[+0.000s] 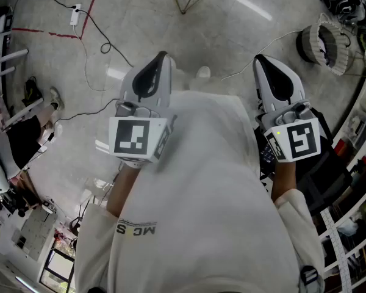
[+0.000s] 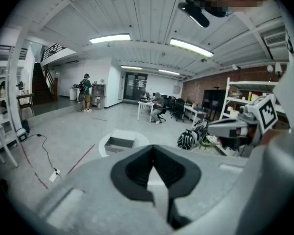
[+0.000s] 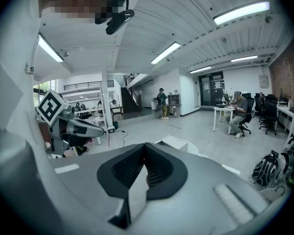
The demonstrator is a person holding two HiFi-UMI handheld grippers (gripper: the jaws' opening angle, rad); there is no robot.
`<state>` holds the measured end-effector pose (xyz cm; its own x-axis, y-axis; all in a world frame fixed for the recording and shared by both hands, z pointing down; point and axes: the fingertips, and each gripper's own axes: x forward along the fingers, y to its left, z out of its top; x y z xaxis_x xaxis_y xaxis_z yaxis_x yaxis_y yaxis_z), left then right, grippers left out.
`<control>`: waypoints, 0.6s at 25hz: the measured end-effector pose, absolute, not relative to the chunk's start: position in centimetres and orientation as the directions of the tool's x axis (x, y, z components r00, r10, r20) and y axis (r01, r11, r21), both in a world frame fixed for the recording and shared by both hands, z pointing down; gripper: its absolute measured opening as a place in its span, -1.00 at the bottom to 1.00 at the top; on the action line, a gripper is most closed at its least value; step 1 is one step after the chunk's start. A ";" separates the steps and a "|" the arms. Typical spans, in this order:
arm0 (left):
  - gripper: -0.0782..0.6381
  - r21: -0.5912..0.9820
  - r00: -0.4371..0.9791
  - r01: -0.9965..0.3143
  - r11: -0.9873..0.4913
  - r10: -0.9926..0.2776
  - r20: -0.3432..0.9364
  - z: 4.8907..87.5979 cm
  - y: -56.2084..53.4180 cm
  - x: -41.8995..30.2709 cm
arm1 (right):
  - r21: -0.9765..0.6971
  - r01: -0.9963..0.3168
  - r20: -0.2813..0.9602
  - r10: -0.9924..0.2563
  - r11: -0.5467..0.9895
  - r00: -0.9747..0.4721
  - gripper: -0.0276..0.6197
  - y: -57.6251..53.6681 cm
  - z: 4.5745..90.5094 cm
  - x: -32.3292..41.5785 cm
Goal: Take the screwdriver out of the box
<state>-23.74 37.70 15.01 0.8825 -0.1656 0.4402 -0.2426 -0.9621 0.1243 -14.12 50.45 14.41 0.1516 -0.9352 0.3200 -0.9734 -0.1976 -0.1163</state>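
Note:
No screwdriver shows in any view. A grey open box sits on a round white table some way ahead on the floor; the right gripper view shows the box just past its jaws. My left gripper and right gripper are held out side by side in front of the person's white-clothed body, well short of the table. Both are shut with nothing between the jaws, as the left gripper and right gripper show in their own views.
A power strip with black cables and a red tape line lie on the floor to the left. Shelving and helmets stand at the right. One person stands far off; another sits at a desk.

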 end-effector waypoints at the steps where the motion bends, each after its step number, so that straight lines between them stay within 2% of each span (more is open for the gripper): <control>1: -0.78 0.121 0.881 -0.237 -0.964 -0.161 0.445 15.3 38.3 -23.9 | -0.122 -0.973 0.316 -0.937 -0.194 0.147 -0.91 50.5 14.2 -14.4; 15: -0.78 0.117 0.875 -0.252 -0.961 -0.175 0.453 14.5 40.4 -23.3 | -0.132 -0.981 0.284 -0.953 -0.142 0.100 -0.91 50.8 12.7 -15.9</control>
